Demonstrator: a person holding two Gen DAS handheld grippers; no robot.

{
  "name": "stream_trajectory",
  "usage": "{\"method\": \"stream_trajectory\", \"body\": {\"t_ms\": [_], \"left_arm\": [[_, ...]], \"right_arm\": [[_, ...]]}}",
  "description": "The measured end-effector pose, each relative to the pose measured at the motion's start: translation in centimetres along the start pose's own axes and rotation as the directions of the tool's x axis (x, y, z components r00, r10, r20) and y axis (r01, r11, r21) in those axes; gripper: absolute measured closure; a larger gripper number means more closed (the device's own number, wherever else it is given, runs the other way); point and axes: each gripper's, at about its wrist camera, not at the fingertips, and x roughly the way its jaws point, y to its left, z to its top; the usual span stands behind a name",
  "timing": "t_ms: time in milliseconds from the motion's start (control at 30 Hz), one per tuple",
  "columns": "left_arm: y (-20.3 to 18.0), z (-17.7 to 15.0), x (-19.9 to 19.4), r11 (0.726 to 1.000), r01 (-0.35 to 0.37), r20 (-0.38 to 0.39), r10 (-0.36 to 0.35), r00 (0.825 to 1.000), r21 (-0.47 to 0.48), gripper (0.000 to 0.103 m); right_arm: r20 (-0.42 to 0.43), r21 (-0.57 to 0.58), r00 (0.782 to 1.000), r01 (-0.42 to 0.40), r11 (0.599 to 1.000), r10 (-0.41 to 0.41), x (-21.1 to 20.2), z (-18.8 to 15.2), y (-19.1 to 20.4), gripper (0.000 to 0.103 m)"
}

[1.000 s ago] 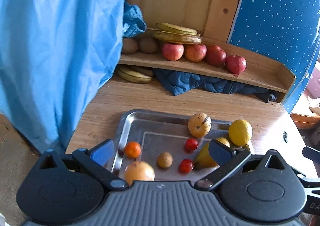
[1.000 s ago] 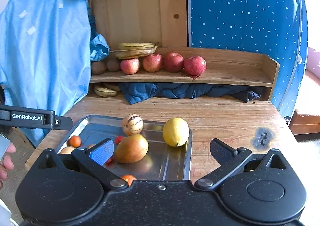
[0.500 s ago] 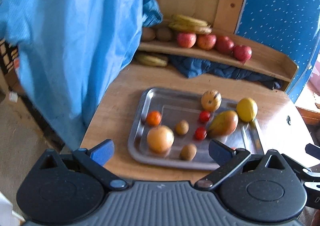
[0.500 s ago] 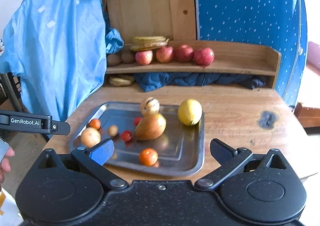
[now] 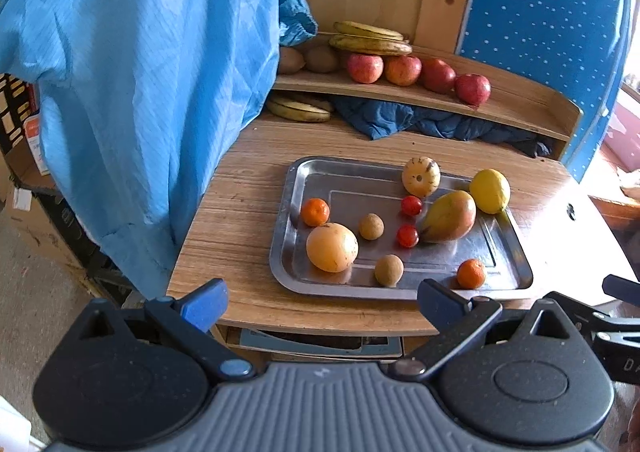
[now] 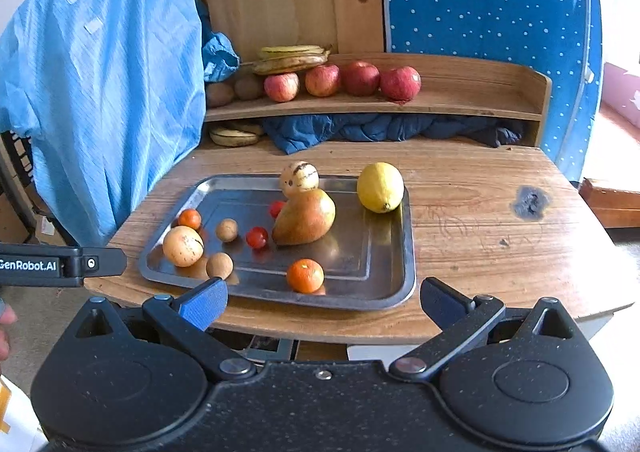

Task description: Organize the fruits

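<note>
We hold the left gripper (image 5: 318, 302) and right gripper (image 6: 322, 302) wide apart and empty before a wooden table (image 6: 480, 212), where fruit lies on a metal tray (image 6: 384, 276) (apples (image 6: 360, 78) line the shelf (image 6: 460, 100) behind).

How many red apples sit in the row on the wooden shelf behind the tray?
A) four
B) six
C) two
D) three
A: four apples stand side by side on the shelf, just right of the bananas.
</note>
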Motion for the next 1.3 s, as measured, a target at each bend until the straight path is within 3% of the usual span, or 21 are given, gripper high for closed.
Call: {"method": "stream_trajectory", "body": {"t_ms": [300,567,1300], "left_arm": [[0.3,-0.8,-0.7,0.997,0.018,0.017,-0.02,1.0,0.078,0.0],[0.7,-0.9,-0.9,0.996,0.033,0.015,-0.034,0.999,0.077,0.0],[-0.4,-0.5,0.0,0.996,0.018,-0.023,-0.017,1.0,0.086,0.001]], "right_arm": [[-0.004,0.02,0.999,0.046,0.999,-0.046,-1.0,-0.7,1.3,0.001],[-0.001,0.028,0.998,0.056,0.998,-0.056,-1.4,-0.9,1.5,0.001],[-0.015,0.025,1.0,0.002,1.0,-0.001,-0.7,-0.5,0.6,0.001]]}}
